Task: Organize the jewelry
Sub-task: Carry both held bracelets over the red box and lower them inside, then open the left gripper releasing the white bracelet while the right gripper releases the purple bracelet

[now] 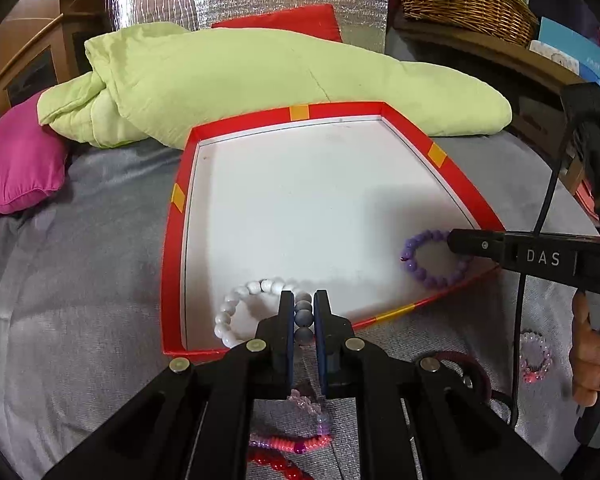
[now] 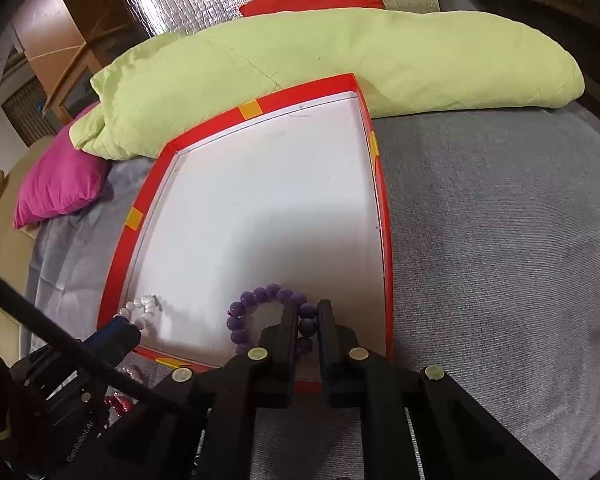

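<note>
Gripping bracelets over the red tray [image 1: 172, 280] — left claw [image 1: 304, 312] white, right claw [image 2: 306, 320] purple.

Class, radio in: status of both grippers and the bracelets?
Left gripper shut on white bracelet. Right gripper shut on purple bracelet. Both over red tray. Nothing blocking.

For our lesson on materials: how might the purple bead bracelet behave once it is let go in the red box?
The purple bead bracelet probably stays floppy: its loop sags unevenly from the right tool. Round beads might roll a little, yet being strung together should stop them scattering. The red box has a raised rim, likely containing it.
</note>
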`<state>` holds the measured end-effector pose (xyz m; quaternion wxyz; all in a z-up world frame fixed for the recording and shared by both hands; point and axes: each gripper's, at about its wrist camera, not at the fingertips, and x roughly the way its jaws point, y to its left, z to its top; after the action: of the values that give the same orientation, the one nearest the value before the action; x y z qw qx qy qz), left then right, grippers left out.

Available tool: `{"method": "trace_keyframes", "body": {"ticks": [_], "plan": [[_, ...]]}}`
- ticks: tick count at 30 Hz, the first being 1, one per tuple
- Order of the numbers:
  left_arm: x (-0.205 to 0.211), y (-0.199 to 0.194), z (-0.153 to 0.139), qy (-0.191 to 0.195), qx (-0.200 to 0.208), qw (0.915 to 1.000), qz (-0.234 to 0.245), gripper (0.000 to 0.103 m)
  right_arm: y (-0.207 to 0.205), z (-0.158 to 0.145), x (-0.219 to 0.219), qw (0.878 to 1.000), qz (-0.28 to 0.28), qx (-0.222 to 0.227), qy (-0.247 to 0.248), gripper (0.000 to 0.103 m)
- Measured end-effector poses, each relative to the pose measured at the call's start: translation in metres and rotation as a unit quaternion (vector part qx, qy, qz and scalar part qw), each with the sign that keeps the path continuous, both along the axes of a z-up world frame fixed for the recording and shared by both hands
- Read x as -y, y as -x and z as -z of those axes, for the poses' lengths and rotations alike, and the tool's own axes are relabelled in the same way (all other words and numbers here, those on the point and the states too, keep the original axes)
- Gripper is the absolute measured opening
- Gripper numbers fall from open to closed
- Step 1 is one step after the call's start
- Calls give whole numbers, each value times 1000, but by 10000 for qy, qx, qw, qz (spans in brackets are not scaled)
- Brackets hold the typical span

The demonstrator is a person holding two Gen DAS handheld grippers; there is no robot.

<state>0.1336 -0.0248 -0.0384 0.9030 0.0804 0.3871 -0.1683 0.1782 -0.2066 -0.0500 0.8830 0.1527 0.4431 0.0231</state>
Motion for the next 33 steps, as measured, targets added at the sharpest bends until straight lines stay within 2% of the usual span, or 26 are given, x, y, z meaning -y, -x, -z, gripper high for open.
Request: {"method": "trace_keyframes", "body": {"ticks": [15, 30, 31, 33], "plan": [[-12, 3, -21, -214, 615, 9972, -369, 10, -1, 1, -5, 9998, -12, 28, 180, 10], [-11, -3, -25, -289, 796, 9952, -500, 11, -1, 3, -7, 9997, 34, 97, 229, 11], [-10, -5, -24, -281, 768, 9954, -493, 14, -1, 3, -7, 9997, 34, 100, 231, 11], [-9, -7, -22, -292, 715, 9959, -472, 28, -1, 3, -7, 9997, 38, 101, 228, 11]]}}
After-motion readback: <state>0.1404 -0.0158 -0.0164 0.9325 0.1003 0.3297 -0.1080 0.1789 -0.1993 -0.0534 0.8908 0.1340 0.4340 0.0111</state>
